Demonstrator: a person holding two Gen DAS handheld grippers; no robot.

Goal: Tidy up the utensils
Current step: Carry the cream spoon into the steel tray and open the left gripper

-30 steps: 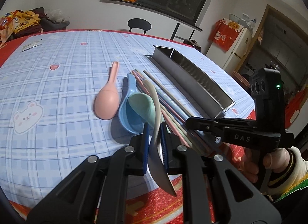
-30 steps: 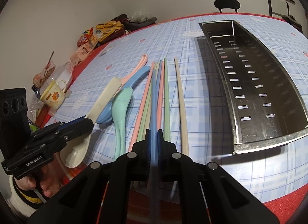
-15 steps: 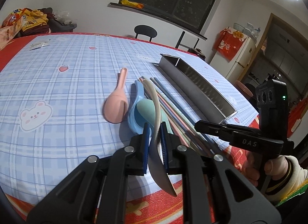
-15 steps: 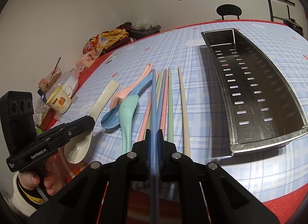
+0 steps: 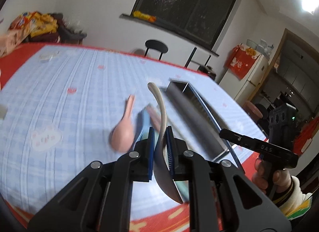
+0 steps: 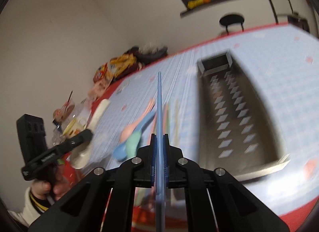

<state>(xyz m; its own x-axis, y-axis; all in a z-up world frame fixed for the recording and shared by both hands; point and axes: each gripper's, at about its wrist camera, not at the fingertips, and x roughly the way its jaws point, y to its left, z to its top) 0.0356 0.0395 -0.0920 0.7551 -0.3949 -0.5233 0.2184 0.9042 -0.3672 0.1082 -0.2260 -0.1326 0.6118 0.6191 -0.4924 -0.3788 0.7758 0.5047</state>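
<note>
My left gripper (image 5: 160,138) is shut on a cream spoon (image 5: 159,102), held above the table with its handle pointing away. My right gripper (image 6: 159,142) is shut on a blue chopstick (image 6: 159,100), lifted off the table and pointing forward. A pink spoon (image 5: 122,130), a blue spoon (image 6: 137,132) and a green spoon (image 6: 132,144) lie on the checked cloth beside several coloured chopsticks (image 6: 169,116). The long steel tray (image 6: 239,100) lies to their right and is empty. The tray also shows in the left wrist view (image 5: 191,116).
A mug (image 6: 74,128) and jars stand at the table's left edge. Snack bags (image 6: 113,68) lie at the far corner. A black stool (image 5: 156,47) stands behind the table. The cloth has a red border at the near edge (image 5: 159,218).
Both grippers have risen and tilted up. The cream spoon and the blue chopstick have lifted off the table with them. The views are now blurred by motion.
</note>
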